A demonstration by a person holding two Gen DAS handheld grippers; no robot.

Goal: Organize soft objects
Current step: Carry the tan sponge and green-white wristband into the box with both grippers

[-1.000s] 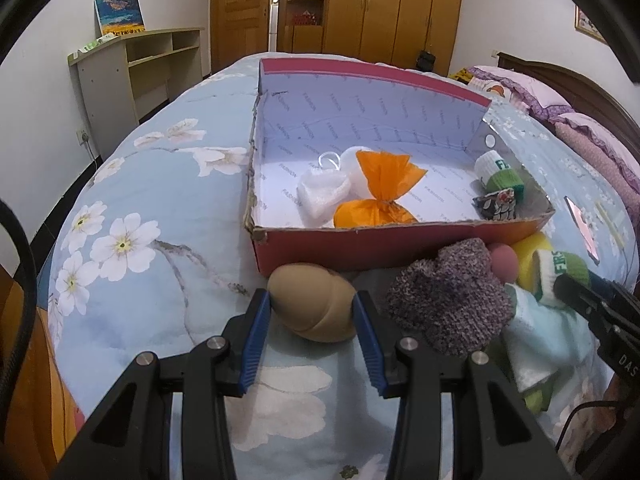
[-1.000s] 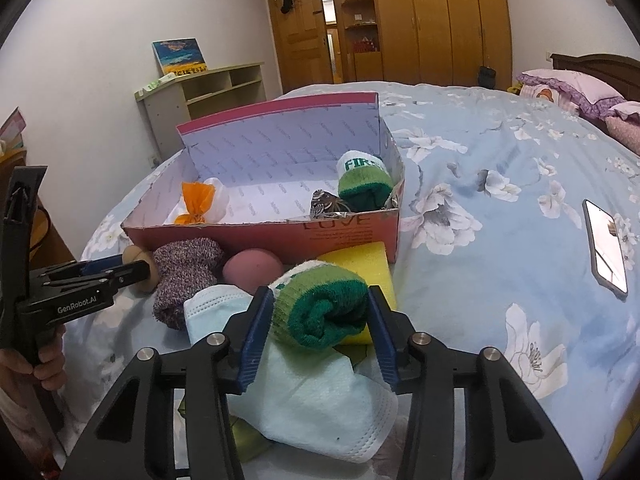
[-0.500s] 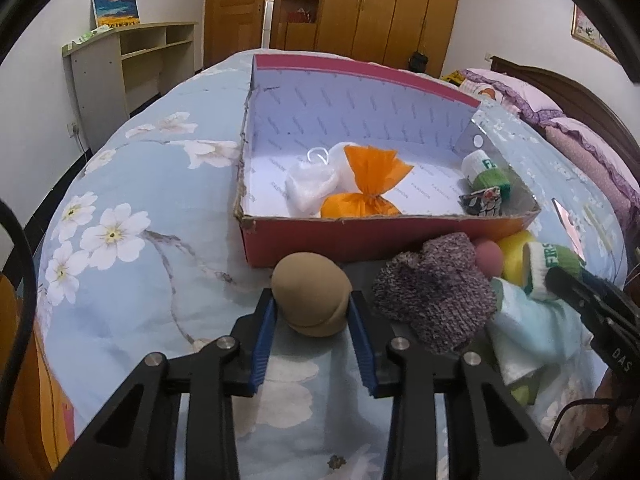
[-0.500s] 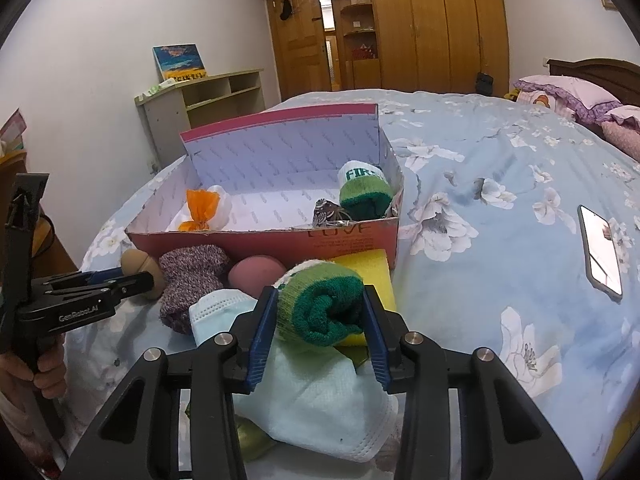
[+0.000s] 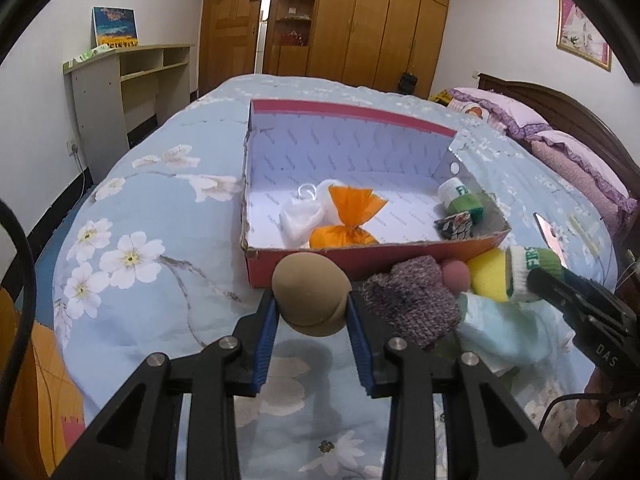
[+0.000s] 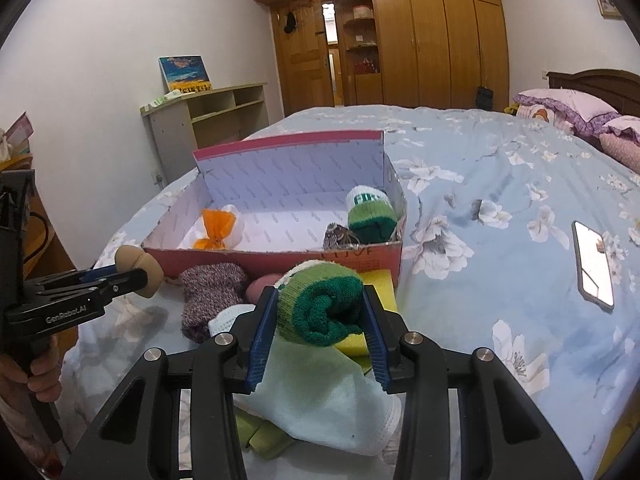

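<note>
The left gripper (image 5: 311,316) has its blue pads pinched on a tan, rounded foam sponge (image 5: 310,298), held just off the blue floral bedspread (image 5: 160,280) near the front wall of the open red cardboard box (image 5: 360,258). The right gripper (image 6: 320,312) clamps a rolled green-and-white knitted sock (image 6: 322,304) above the pale blue cloth (image 6: 320,404).

By my judgement the sorting is partly done. Inside the box already lie a white pouch (image 5: 300,220), an orange tied bag (image 5: 348,220), a second green rolled sock (image 5: 460,200) and a small patterned pouch (image 5: 454,226). Still outside, near the front wall, are a purple knitted sock (image 5: 412,304), a pink ball (image 5: 456,274) and a yellow sponge (image 5: 488,276).

The socks' white cuffs read "FIR…", the box front "LOVE", its lining "FASHION", and the left gripper "GenRobot.AI".
</note>
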